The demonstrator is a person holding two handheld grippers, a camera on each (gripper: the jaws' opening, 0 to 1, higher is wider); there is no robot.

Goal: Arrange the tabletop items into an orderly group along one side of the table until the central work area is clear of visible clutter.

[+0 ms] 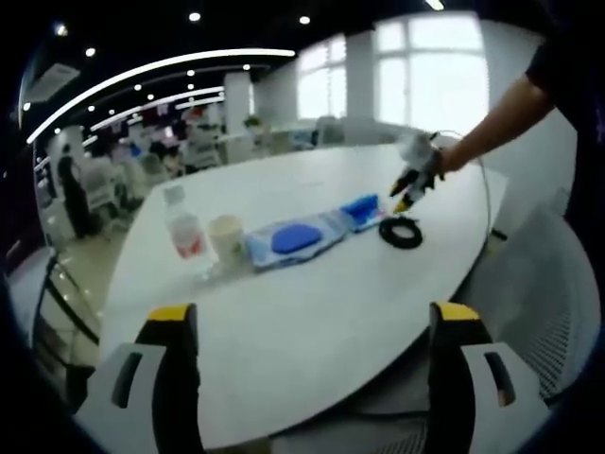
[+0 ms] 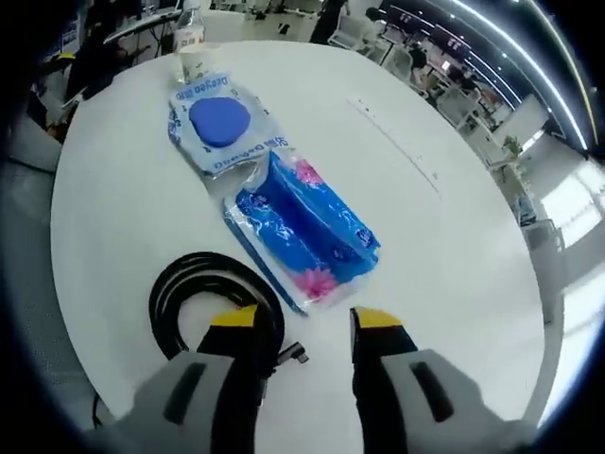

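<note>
Looks mostly done imo: going left to right in the left gripper view, the water bottle [image 1: 185,235], paper cup [image 1: 227,237], wipes pack [image 1: 295,238], blue tissue pack [image 1: 361,210] and black cable coil [image 1: 401,232] already sit in a rough row across the bench [image 1: 312,322], w/ the near part bare. Left gripper [image 1: 312,331] hangs back wide open holding nothing, and the right gripper [image 2: 299,326] hovers right over the coil, partly open, empty afaict. What's left is prob just nudging the coil tighter against the tissue pack, since it lies just beside it, not touching.
</note>
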